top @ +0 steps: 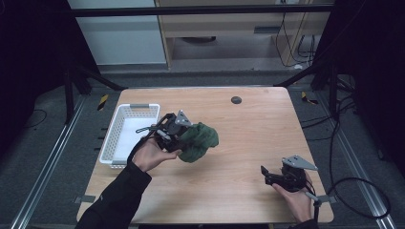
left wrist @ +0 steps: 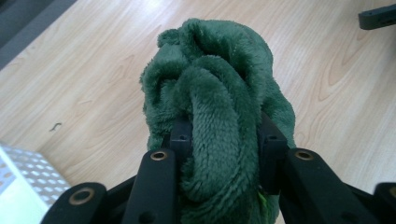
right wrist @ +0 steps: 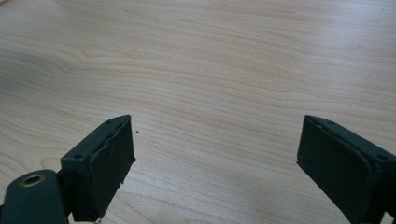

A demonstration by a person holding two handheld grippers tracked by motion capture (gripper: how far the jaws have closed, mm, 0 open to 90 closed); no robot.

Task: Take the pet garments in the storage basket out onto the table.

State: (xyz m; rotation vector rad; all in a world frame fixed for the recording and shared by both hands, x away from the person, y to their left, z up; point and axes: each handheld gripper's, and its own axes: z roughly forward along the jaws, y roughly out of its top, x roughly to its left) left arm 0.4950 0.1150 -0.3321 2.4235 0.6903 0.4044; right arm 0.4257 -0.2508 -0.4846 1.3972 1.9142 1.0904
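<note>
Flanking the green cloth (top: 199, 140), white basket (top: 125, 136) nearby, bare wooden table (top: 248, 143) around

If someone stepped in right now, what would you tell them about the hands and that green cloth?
Left gripper: shut on the bunched green cloth, carried above the table just right of the white basket.
Right gripper: open, holding nothing, low over bare wood near the table's front right.
Done: cloth is picked up.
Left: likely set the cloth into the basket, which looks empty, then let go.
</note>
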